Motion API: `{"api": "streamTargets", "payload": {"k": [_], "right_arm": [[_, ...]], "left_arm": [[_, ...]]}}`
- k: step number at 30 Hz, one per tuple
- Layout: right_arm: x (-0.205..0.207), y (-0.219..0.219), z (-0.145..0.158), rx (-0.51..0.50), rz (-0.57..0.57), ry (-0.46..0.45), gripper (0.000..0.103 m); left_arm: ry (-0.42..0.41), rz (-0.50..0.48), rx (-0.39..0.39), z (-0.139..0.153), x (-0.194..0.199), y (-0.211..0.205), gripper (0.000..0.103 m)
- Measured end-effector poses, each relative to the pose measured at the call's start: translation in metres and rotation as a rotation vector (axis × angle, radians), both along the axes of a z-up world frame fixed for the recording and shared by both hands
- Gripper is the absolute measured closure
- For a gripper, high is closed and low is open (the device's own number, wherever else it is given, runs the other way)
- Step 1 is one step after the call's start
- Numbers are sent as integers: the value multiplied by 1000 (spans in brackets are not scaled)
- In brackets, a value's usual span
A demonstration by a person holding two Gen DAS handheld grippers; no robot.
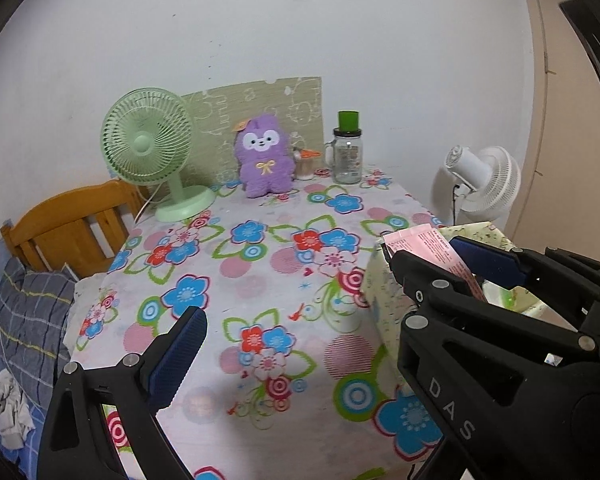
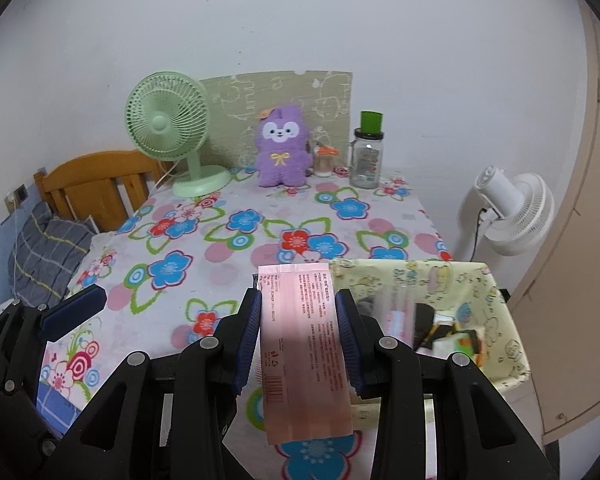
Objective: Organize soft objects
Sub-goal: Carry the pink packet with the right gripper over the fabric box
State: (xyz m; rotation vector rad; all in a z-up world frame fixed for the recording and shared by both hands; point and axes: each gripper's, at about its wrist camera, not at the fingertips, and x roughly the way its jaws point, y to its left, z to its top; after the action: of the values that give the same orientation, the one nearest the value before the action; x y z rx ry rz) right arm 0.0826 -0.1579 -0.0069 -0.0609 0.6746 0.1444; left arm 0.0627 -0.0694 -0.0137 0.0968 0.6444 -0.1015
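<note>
We are holding the flat pink printed packet (image 2: 300, 344) clamped in the right gripper (image 2: 299, 340), low centre; left gripper (image 2: 76, 312) jaws apart, empty. Ideally we are steering it squarely over the cream patterned fabric basket (image 2: 500, 280), right, on the flowered worktop (image 2: 236, 248).

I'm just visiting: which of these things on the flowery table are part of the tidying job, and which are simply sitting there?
Part of the job:
- pink packet, clamped in the right gripper
- fabric basket, already holding some items
- purple plush toy, soft, possibly next
- left gripper, empty

Just lying about:
- green fan
- glass jar
- white fan
- striped pillow
</note>
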Motion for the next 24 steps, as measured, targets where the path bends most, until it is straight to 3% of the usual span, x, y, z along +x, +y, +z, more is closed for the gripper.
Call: {"api": "streamTargets", "payload": {"k": [24], "right_arm": [[14, -84, -6, 12, -123, 5, 63]], "left_arm": [[21, -120, 27, -8, 25, -85, 4]]}}
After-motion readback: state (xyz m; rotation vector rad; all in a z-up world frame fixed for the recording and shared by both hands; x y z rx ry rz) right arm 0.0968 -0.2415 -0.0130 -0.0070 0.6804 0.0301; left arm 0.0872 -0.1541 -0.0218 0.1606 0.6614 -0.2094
